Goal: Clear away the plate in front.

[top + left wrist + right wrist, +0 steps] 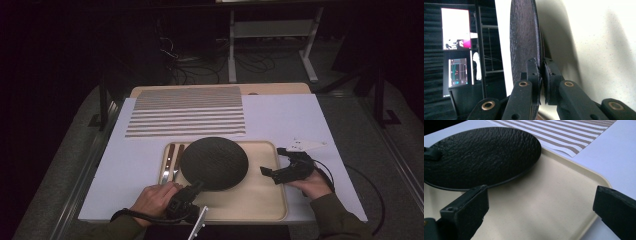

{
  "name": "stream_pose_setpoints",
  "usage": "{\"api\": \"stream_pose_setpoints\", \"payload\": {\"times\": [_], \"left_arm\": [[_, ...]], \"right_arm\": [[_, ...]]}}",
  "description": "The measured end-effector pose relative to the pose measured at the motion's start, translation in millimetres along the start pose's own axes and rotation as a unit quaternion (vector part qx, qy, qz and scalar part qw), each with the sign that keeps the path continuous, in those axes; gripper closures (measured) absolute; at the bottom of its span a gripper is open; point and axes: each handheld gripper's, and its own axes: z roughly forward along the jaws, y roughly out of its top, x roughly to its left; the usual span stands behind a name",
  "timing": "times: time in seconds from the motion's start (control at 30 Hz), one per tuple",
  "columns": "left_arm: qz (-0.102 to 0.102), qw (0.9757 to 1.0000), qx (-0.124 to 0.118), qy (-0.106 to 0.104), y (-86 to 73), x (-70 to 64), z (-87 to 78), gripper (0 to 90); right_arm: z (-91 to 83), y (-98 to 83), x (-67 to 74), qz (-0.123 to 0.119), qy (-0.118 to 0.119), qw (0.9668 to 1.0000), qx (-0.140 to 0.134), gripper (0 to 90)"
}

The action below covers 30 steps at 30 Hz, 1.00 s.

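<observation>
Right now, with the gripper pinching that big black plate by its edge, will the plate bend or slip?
Probably no bending: the black plate keeps its flat round shape while the left gripper clamps only its rim. It may be heavy for so small a grip, so it could tilt or slide out. Its rough, grainy surface likely helps the pads hold.

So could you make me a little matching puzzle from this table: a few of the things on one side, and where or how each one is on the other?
Things:
1. black plate
2. striped placemat
3. cutlery
4. right gripper

Places or states:
a. lying flat on the white board beyond the tray
b. jaws wide apart over the tray, nothing between them
c. pinched at its near rim by the left gripper
d. at the left end of the tray, beside the plate

Pairs: 1-c, 2-a, 3-d, 4-b
</observation>
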Motion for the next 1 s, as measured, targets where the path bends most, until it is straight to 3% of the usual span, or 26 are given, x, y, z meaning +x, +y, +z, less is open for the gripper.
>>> {"api": "stream_pose_setpoints", "payload": {"times": [0.3,0.5,0.83,1.0], "left_arm": [[0.014,0.9998,0.005,-0.011,2.1,-6.8,3.7,85.6],[0.006,0.9997,0.003,-0.022,2.7,-9.3,5.0,86.9],[0.002,0.9998,-0.001,-0.02,4.3,-14.8,6.4,86.8],[0.006,0.999,-0.002,-0.045,3.4,-19.8,10.2,83.1]], "right_arm": [[0.5,0.0,0.3,-0.003,0.0,1.0,0.0,0.0],[0.2,-0.1,0.2,-0.002,0.0,1.0,-0.001,0.0],[0.8,-0.1,0.3,-0.003,0.0,1.0,0.0,0.0],[0.8,-0.1,0.5,-0.003,0.0,1.0,0.001,0.0]]}}
